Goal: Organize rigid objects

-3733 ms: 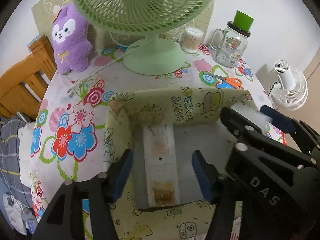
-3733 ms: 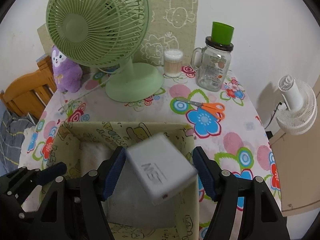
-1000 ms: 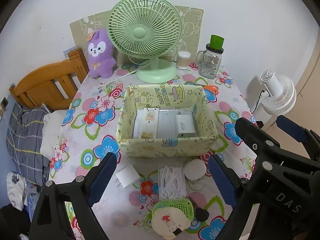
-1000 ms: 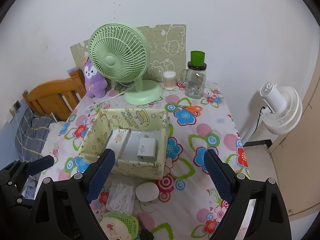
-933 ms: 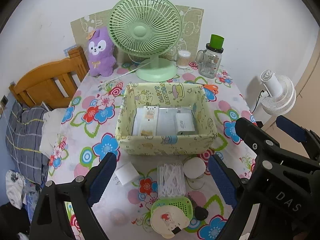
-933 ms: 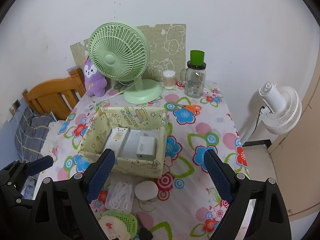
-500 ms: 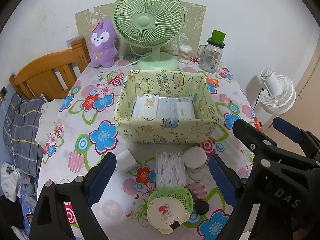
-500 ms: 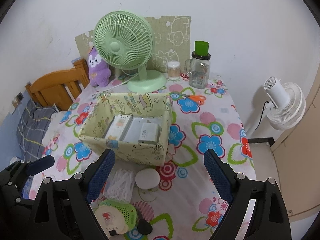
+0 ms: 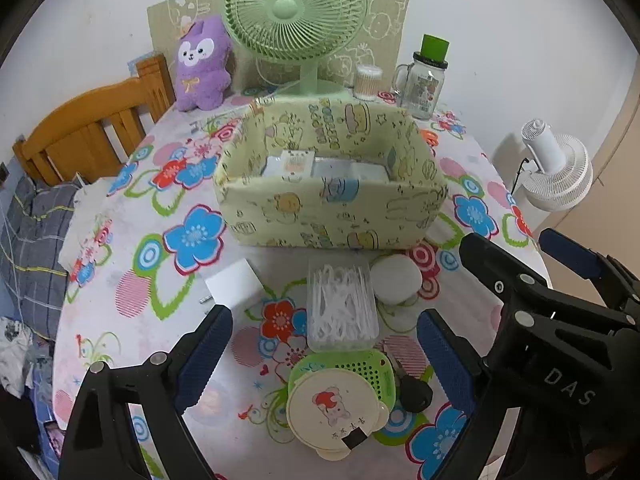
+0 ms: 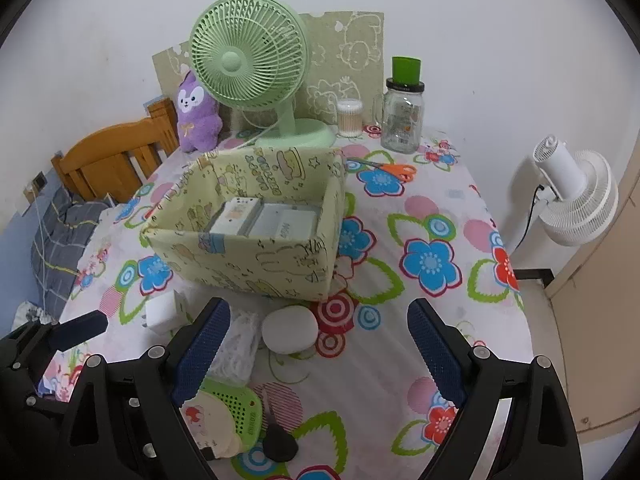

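A yellow cartoon-print fabric box [image 9: 332, 216] [image 10: 256, 264] stands mid-table with flat white and grey devices [image 10: 264, 220] inside. In front of it lie a white charger cube [image 9: 234, 284] [image 10: 160, 312], a clear case of white picks [image 9: 342, 308], a white round puck [image 9: 396, 280] [image 10: 290, 330], a green mesh case with a round cartoon lid [image 9: 340, 396] and a black key fob [image 9: 416, 392]. My left gripper [image 9: 324, 356] is open and empty above the pick case. My right gripper [image 10: 318, 348] is open and empty above the puck.
A green desk fan [image 10: 256, 68], a purple plush [image 10: 198, 116], a cotton-swab jar [image 10: 350, 118], a glass mug with a green cap [image 10: 402, 112] and orange scissors [image 10: 394, 170] stand at the back. A wooden headboard [image 9: 92, 132] is left, a white fan [image 10: 572, 196] right.
Both grippers, open throughout, have drawn back from inside the box and dropped lower toward the items at the table's front. A white device left the right gripper and lies in the box.
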Tool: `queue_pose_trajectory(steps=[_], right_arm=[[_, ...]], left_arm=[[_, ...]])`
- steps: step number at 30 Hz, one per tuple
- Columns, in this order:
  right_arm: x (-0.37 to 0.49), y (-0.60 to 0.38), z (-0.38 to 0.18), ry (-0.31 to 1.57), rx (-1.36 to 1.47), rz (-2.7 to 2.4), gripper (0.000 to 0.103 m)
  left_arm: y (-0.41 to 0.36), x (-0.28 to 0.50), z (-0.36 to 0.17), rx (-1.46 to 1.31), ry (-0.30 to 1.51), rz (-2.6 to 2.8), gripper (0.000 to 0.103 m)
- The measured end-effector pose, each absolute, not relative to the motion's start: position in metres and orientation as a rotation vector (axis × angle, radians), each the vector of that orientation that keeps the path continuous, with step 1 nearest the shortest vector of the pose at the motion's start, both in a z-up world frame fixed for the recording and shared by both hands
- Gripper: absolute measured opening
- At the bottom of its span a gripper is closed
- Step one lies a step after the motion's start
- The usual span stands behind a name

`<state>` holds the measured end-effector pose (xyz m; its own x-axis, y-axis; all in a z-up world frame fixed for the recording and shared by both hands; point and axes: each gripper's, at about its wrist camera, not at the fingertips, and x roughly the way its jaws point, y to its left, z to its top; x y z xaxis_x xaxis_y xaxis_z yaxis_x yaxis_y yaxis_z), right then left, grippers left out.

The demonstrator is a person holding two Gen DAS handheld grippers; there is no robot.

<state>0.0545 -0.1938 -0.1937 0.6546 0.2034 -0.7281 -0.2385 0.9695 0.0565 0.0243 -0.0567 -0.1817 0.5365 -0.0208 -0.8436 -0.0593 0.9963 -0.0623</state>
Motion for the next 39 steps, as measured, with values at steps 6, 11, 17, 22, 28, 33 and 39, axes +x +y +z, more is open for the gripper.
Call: queue_pose_trajectory(steps=[6, 11, 17, 22, 28, 33, 39], right_arm=[[0.047, -0.194, -0.208, 0.795, -0.052, 0.251, 0.092], [0.045, -0.196, -0.225, 0.830, -0.027, 0.245, 0.092], [0.039, -0.197, -0.242, 0.854, -0.045, 0.241, 0.092], [0.036, -0.200, -0.257, 0.878, -0.038, 0.231, 0.092], [0.029, -0.201, -0.269, 0.899, -0.034, 0.236, 0.092], [0.026, -0.201, -0.277, 0.923, -0.034, 0.238, 0.092], [0.022, -0.200, -0.285, 0.943, -0.034, 0.238, 0.092]], left_arm=[[-0.058, 0.020, -0.197, -0.078, 0.986, -0.004, 0.095], [-0.058, 0.017, -0.212, -0.080, 0.996, -0.016, 0.095], [-0.063, 0.012, -0.229, -0.062, 1.016, -0.034, 0.095], [-0.064, 0.009, -0.243, -0.064, 1.034, -0.038, 0.095], [-0.065, 0.003, -0.255, -0.067, 1.054, -0.048, 0.095], [-0.065, -0.003, -0.262, -0.079, 1.065, -0.054, 0.095], [-0.067, -0.010, -0.266, -0.077, 1.071, -0.065, 0.095]])
